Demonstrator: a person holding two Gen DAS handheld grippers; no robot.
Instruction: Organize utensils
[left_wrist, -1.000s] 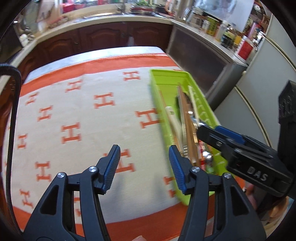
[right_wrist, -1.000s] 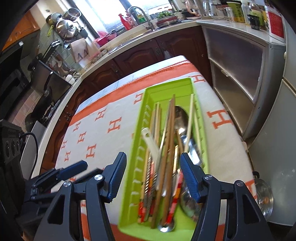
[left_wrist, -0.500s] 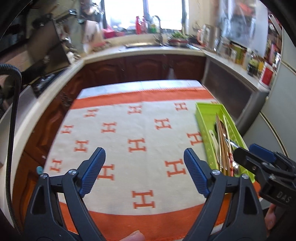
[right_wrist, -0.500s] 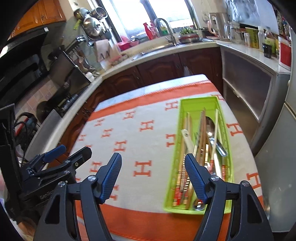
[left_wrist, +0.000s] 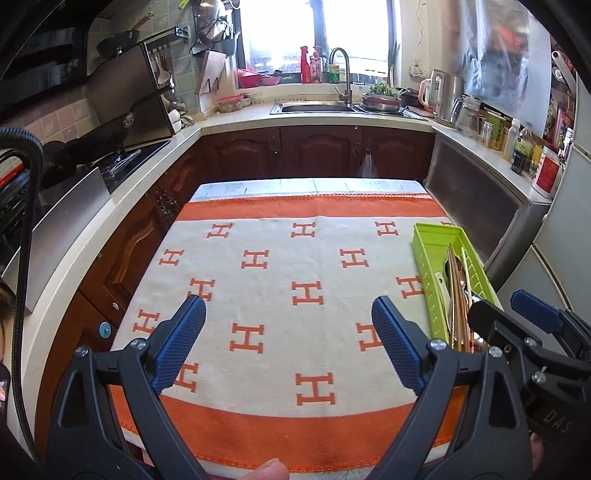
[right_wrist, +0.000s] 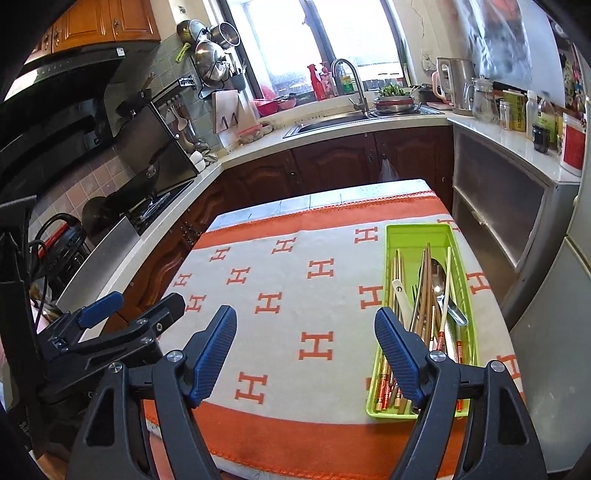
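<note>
A lime-green tray (right_wrist: 463, 273) lies at the right side of the table, also in the left wrist view (left_wrist: 424, 266). It holds several chopsticks (right_wrist: 424, 291), a metal spoon (right_wrist: 439, 280) and a white-handled utensil (right_wrist: 400, 291). My left gripper (left_wrist: 288, 343) is open and empty, held above the near middle of the cloth. My right gripper (right_wrist: 306, 354) is open and empty, above the near edge, left of the tray. Each gripper shows in the other's view.
The table wears a cream cloth with orange H marks and an orange border (left_wrist: 295, 432). Kitchen counters run around it: a stove at left (right_wrist: 159, 203), a sink at the back (left_wrist: 314, 107), jars and a cabinet at right (left_wrist: 476, 199).
Both grippers have pulled back and risen away from the tray, so the whole table now shows. Both stay open and empty. The tray's contents look unchanged.
</note>
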